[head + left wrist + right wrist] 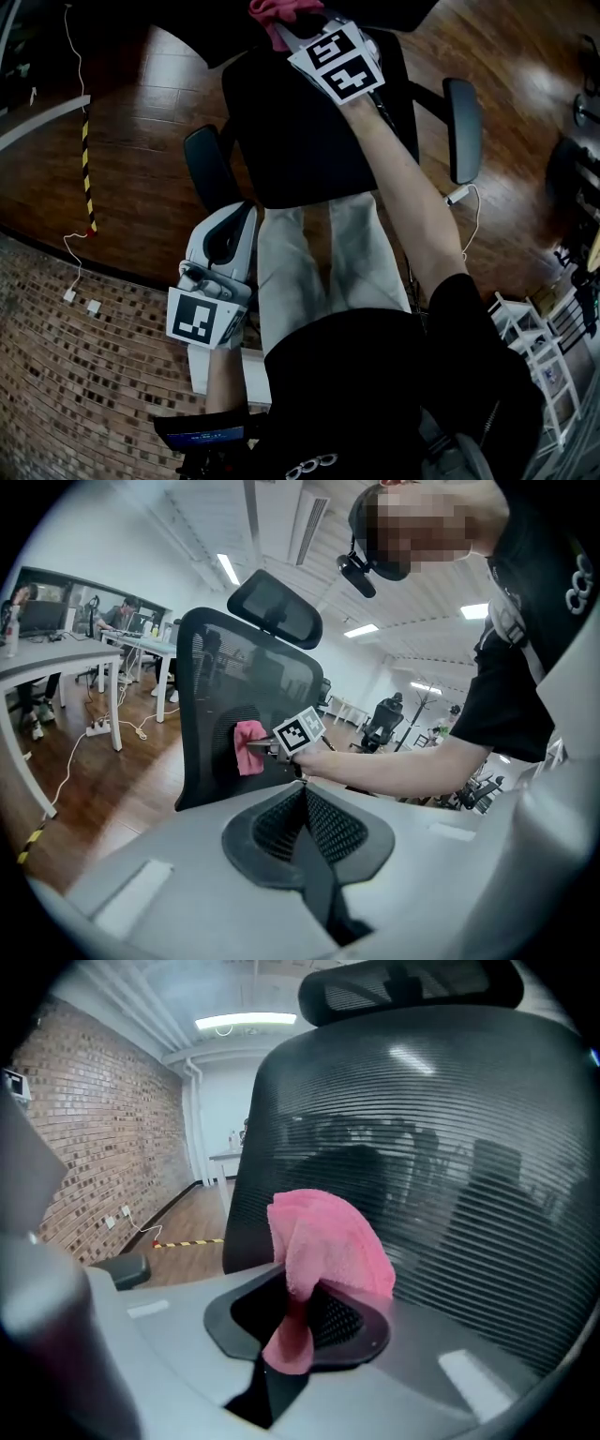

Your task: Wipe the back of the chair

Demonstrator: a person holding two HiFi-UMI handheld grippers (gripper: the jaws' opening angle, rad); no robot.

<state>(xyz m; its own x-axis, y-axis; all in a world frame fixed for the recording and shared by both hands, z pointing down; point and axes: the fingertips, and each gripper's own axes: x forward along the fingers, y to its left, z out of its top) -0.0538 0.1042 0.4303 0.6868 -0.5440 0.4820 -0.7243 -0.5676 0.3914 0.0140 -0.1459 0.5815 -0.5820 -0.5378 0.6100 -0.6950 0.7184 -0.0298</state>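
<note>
A black office chair stands in front of me, its seat (309, 141) below my right arm. My right gripper (309, 28) is shut on a pink cloth (281, 9) and holds it against the mesh backrest (450, 1166). In the right gripper view the cloth (328, 1251) bulges out of the right gripper (305, 1307). From the side, the cloth (248, 747) sits low on the backrest (244, 686), below the headrest (277, 607). My left gripper (225, 230) hangs low by my left leg, away from the chair. The left gripper (305, 794) is shut, with nothing in it.
The armrests (464, 127) (208, 164) flank the seat. A yellow-black tape strip (87, 159) and a white cable (75, 56) lie on the wood floor. A brick wall (75, 375) is at my left. Desks with seated people (56, 658) and other chairs (380, 728) stand further off.
</note>
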